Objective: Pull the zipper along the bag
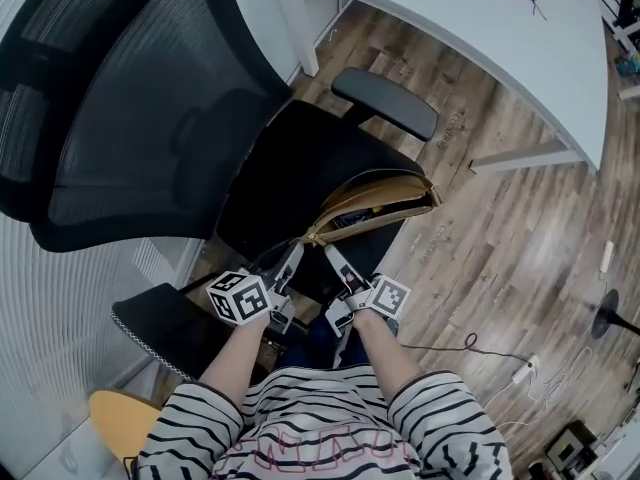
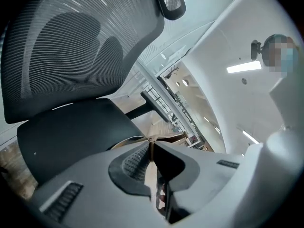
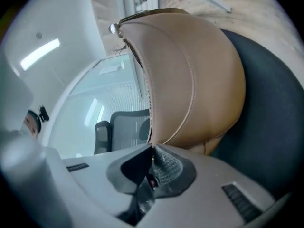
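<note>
A tan leather bag (image 1: 375, 203) lies on the black seat (image 1: 290, 158) of an office chair, its top gaping open along the zipper. My left gripper (image 1: 298, 246) sits at the bag's near end; in the left gripper view the left gripper (image 2: 150, 148) is shut on a thin tan strip of that end (image 2: 150, 144). Right beside it, my right gripper (image 1: 328, 250) meets the same end. In the right gripper view the zipper teeth (image 3: 145, 89) run down the bag (image 3: 194, 80) into the shut right gripper (image 3: 152, 148). Whether a pull tab is pinched is hidden.
The chair's mesh backrest (image 1: 130, 118) rises at the left, with armrests at the back (image 1: 385, 98) and near left (image 1: 150, 318). A white desk (image 1: 480, 38) curves across the top right. Cables and a power strip (image 1: 525, 368) lie on the wood floor.
</note>
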Demonstrator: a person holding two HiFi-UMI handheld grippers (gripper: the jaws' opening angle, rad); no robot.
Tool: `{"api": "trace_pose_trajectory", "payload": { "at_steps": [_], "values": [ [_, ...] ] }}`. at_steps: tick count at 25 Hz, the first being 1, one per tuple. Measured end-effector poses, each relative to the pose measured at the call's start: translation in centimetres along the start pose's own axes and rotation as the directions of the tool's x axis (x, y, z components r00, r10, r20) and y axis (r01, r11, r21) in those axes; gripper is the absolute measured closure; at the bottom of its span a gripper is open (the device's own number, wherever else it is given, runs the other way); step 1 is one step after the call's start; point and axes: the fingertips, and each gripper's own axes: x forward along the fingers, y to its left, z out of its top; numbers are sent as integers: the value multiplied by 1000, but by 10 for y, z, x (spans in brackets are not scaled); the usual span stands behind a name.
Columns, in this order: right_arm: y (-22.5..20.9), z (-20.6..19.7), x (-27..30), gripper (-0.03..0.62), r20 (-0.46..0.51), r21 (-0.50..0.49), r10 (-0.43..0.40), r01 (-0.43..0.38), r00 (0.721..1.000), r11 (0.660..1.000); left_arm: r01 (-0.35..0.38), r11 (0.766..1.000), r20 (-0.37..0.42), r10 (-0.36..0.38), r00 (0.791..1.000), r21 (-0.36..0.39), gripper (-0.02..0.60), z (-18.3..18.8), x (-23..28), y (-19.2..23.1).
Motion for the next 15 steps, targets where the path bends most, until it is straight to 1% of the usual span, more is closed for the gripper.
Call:
{"api": "trace_pose_trajectory", "payload": {
  "at_steps": [1, 2, 3, 4, 5, 6, 8, 9, 10, 11, 15],
  "values": [
    [2, 2, 0, 557, -12, -69, -41, 40, 999, 997, -15, 1000, 3, 15, 1000, 5, 537, 0, -1, 1],
    [2, 5, -2, 557, -21, -143, -87, 83, 996, 986, -30, 999, 5, 30, 1000, 10, 537, 0, -2, 2],
    [3, 8, -3, 557, -32, -227, -138, 127, 990, 966, -44, 999, 5, 44, 999, 16, 537, 0, -3, 1],
    [5, 10, -4, 557, -46, -323, -189, 165, 981, 932, -57, 998, 6, 57, 998, 22, 538, -1, -3, 0],
    [9, 13, -4, 557, -59, -421, -237, 191, 970, 887, -72, 997, 8, 71, 997, 27, 537, -1, -2, -1],
    [13, 15, -4, 557, -68, -512, -277, 205, 958, 834, -88, 996, 12, 88, 996, 30, 537, -2, -2, -1],
    [20, 19, -2, 557, -73, -650, -343, 216, 937, 728, -126, 992, 23, 126, 992, 30, 538, -2, -1, -1],
    [21, 21, -3, 557, -70, -696, -370, 221, 926, 684, -146, 989, 28, 145, 989, 28, 537, -2, 0, 0],
    [22, 24, -4, 557, -65, -726, -393, 227, 917, 649, -166, 986, 33, 165, 986, 24, 538, -2, 0, 1],
    [21, 26, -5, 558, -62, -745, -412, 233, 909, 626, -184, 983, 39, 184, 982, 19, 538, -3, -1, 1],
    [21, 33, -10, 558, -87, -785, -454, 219, 887, 579, -228, 973, 68, 229, 971, -14, 537, -7, 0, 0]
  ]
}}
